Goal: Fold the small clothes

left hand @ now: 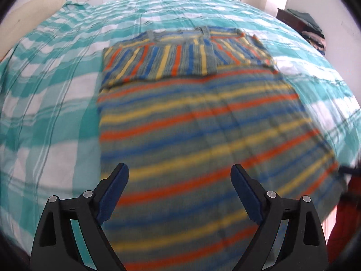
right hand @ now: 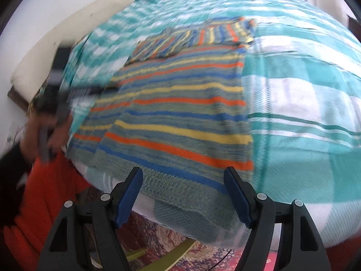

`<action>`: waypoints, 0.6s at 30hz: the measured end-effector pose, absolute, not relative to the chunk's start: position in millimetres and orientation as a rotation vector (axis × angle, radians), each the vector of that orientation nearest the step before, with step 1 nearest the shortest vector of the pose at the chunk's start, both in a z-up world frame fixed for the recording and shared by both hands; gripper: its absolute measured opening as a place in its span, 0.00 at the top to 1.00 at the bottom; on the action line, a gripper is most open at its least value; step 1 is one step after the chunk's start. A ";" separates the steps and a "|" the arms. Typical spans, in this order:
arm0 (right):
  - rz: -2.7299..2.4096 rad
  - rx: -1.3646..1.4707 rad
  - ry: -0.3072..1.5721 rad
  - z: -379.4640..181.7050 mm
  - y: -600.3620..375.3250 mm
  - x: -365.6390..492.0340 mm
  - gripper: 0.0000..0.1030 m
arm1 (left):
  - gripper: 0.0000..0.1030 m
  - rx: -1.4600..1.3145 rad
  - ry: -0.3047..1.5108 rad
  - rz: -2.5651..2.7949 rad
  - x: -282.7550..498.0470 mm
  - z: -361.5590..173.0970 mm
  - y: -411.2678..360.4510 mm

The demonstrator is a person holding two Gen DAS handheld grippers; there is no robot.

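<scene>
Two open claws hover over a half-folded striped knit sweater.

Nearest, the left gripper and right gripper gape wide, each holding nothing, above the hem of the orange, yellow and blue striped knit sweater, which lies flat on the teal-and-white checked bedspread. Its sleeves look folded across the chest; next, I judge, both must pinch the hem corners. Motion blur hides the edges.
</scene>
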State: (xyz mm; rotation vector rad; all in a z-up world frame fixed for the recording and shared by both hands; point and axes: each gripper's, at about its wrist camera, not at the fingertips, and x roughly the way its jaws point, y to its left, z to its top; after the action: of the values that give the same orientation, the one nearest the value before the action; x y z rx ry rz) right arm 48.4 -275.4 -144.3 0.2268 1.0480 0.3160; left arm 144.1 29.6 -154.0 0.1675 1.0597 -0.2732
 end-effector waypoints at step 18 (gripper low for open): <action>0.223 0.360 1.078 -169.7 -301.8 50.5 0.28 | 0.03 0.064 1.113 -0.201 83.1 -194.3 64.4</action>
State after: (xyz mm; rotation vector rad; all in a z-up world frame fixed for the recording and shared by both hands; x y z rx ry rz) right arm 50.5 -301.8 -169.7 0.3603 1.0777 0.2235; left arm 83.1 64.4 -194.3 0.0637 1.1134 -0.2006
